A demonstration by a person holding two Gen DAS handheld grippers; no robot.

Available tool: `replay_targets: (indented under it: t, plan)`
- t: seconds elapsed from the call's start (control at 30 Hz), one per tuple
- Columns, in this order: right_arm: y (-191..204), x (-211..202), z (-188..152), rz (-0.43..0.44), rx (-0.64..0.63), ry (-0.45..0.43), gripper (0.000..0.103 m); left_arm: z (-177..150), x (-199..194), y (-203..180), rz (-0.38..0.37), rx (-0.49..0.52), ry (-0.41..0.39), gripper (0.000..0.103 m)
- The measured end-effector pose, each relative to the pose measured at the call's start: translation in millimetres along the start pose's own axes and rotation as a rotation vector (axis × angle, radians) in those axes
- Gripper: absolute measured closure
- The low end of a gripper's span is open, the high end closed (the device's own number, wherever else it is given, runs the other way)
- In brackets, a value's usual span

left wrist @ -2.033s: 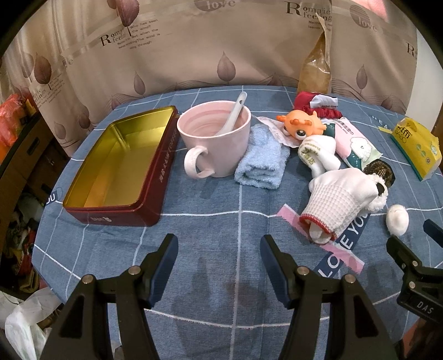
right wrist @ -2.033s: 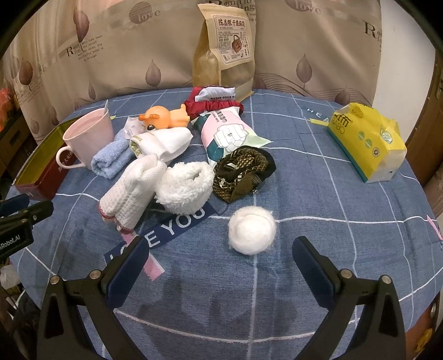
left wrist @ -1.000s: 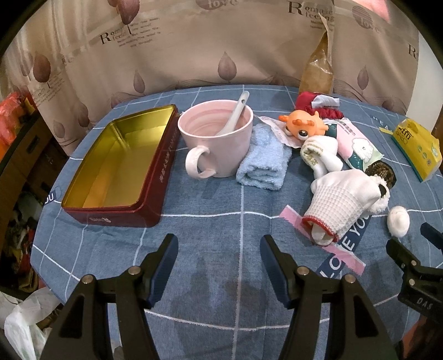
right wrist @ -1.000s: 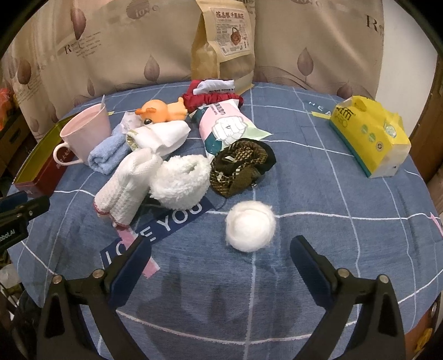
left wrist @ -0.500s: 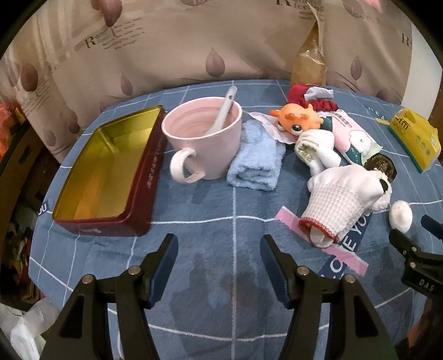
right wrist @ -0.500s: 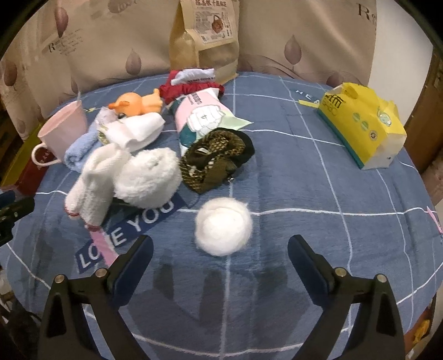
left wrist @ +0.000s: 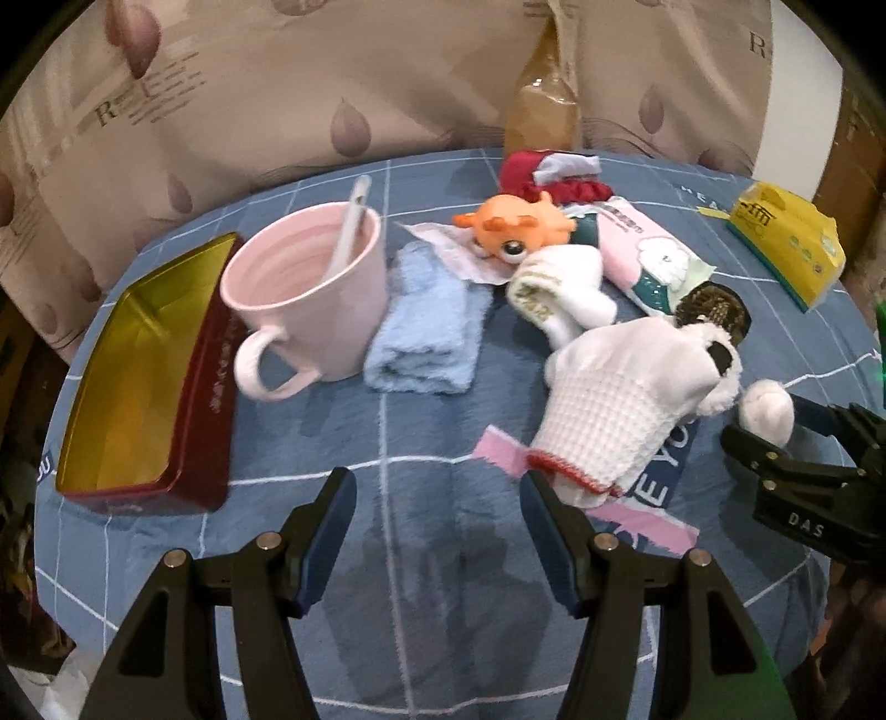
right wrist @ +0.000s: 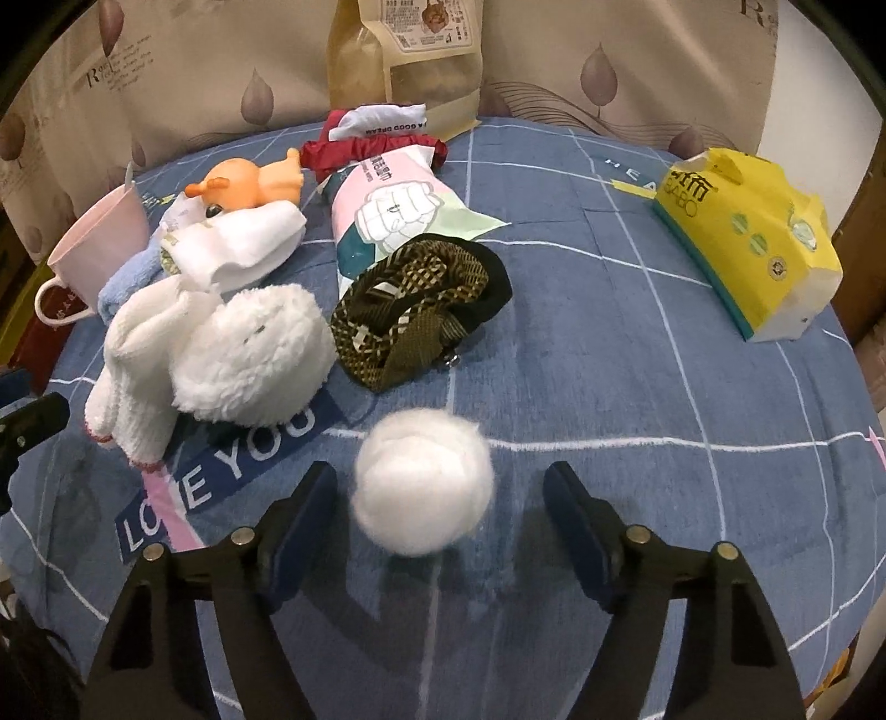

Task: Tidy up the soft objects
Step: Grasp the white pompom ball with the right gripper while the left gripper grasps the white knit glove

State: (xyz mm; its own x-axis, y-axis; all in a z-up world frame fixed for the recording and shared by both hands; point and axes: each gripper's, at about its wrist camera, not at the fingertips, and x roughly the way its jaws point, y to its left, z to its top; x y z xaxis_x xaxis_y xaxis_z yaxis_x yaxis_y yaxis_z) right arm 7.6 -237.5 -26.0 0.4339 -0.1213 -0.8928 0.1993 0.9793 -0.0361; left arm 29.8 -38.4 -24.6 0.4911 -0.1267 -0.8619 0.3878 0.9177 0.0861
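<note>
A white fluffy ball (right wrist: 423, 483) lies on the blue tablecloth between the fingers of my open right gripper (right wrist: 440, 507), untouched; it also shows in the left wrist view (left wrist: 767, 410). A white knit glove (left wrist: 614, 410) lies over a white fleece item (right wrist: 252, 354). A blue towel (left wrist: 429, 327), white socks (left wrist: 559, 293), an orange toy (left wrist: 512, 224), a red cloth (right wrist: 376, 147) and a patterned strap (right wrist: 421, 310) lie around. An open red and gold tin (left wrist: 138, 382) stands at the left. My left gripper (left wrist: 437, 518) is open and empty over bare cloth.
A pink mug (left wrist: 310, 288) with a spoon stands beside the tin. A pink tissue pack (right wrist: 396, 205), a yellow tissue pack (right wrist: 747, 243) and a brown snack bag (right wrist: 410, 50) lie further back. A sofa backs the round table.
My right gripper has moved forward, so the white ball now lies between its fingers. My left gripper has moved forward and a little right, toward the glove.
</note>
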Motion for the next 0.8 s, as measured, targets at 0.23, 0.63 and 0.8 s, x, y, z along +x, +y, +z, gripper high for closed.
replay_targets:
  t: [0.23,0.63,0.8]
  plan:
    - [-3.7,1.1,1.2,0.018,0.011,-0.025,0.054,6.2,4.7,-20.0,-0.035,0.074,-0.007,0.04]
    - [-12.7,-4.2,2.3,0.096,0.06,-0.029,0.076,9.2,-3.4,-39.9,-0.108,0.16,-0.035,0.04]
    - [-12.6,-7.7,1.9,0.11,0.056,-0.042,0.077,9.7,-6.9,-55.2,-0.144,0.204,-0.035,0.039]
